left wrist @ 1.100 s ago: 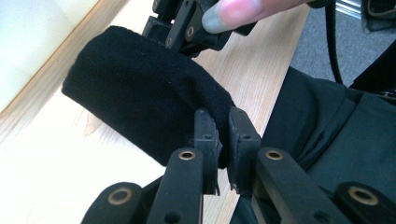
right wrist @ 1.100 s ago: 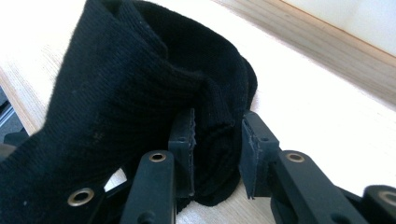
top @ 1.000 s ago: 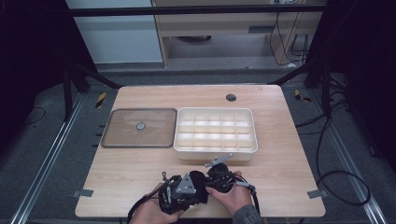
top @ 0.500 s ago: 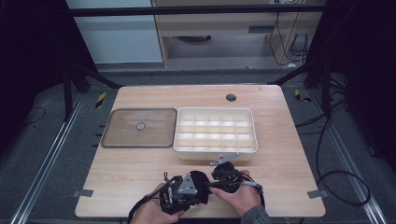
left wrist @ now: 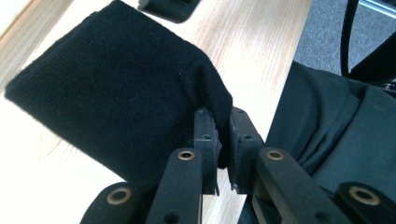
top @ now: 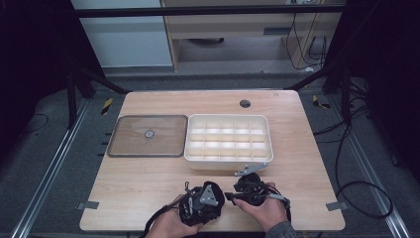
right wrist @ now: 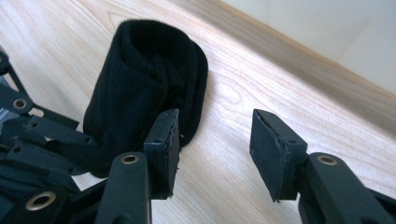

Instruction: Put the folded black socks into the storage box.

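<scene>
Since the earlier frame my right gripper [right wrist: 212,149] had shifted rightward with jaws closing slightly yet empty, while my left gripper [left wrist: 223,154] pinched the black sock [left wrist: 121,102], risking unrolling.

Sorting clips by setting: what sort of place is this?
Probably a lab or workshop recording station: a wooden table on grey carpet, a black frame overhead, cables across the floor.

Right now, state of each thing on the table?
Sock: folded, pinched at one corner by the left gripper.
Right gripper: fingers apart, beside the sock, nothing between them.
Divided tray: uncovered, compartments look empty.
Lid: flat on the table, left of the tray.
</scene>
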Motion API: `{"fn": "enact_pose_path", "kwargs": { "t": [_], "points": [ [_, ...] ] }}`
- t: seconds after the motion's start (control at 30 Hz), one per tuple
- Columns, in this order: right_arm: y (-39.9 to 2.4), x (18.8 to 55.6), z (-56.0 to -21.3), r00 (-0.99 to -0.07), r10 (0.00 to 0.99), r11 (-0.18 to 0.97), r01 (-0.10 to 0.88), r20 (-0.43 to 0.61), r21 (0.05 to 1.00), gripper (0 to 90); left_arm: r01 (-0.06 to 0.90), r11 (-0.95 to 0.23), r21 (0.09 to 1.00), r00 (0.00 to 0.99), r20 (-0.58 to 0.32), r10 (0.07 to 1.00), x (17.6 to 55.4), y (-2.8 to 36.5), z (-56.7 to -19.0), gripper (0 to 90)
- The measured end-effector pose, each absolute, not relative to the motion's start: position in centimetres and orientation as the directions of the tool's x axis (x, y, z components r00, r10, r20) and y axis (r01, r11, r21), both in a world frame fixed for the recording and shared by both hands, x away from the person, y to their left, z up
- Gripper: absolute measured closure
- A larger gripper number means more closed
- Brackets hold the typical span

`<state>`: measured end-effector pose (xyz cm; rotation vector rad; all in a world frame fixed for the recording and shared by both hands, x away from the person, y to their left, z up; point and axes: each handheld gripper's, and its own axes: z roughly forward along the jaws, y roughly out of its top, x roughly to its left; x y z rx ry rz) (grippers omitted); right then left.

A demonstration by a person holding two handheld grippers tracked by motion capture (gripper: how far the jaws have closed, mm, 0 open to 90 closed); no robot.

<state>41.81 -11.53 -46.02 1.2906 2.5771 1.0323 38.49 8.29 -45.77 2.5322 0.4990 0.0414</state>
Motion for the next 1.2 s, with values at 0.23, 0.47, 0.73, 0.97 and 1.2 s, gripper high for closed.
{"fn": "enact_pose_path", "kwargs": {
  "t": [0.23, 0.47, 0.73, 0.97, 1.2],
  "points": [
    [-11.9, 41.7, -46.1, -0.637, 0.739, 0.413, 0.685, 0.218, 0.601, 52.9, 0.359, -0.769, 0.528, 0.926, -0.098, 0.365, 38.8, 7.9, -46.4, 83.2],
    [-12.3, 41.7, -46.2, -0.631, 0.745, 0.409, 0.688, 0.217, 0.599, 52.9, 0.373, -0.762, 0.529, 0.922, -0.121, 0.367, 39.0, 7.7, -46.8, 83.1],
    [-12.6, 41.7, -46.2, -0.625, 0.749, 0.404, 0.693, 0.22, 0.597, 53.2, 0.384, -0.76, 0.524, 0.918, -0.132, 0.374, 39.2, 7.6, -47.1, 83.0],
    [-12.7, 41.7, -46.3, -0.625, 0.749, 0.402, 0.694, 0.221, 0.598, 53.1, 0.388, -0.76, 0.521, 0.917, -0.135, 0.375, 39.3, 7.6, -47.3, 82.8],
    [-12.9, 41.6, -46.5, -0.623, 0.751, 0.401, 0.695, 0.221, 0.597, 52.6, 0.407, -0.741, 0.535, 0.907, -0.141, 0.396, 39.2, 7.7, -47.4, 82.6]
  ]
}}
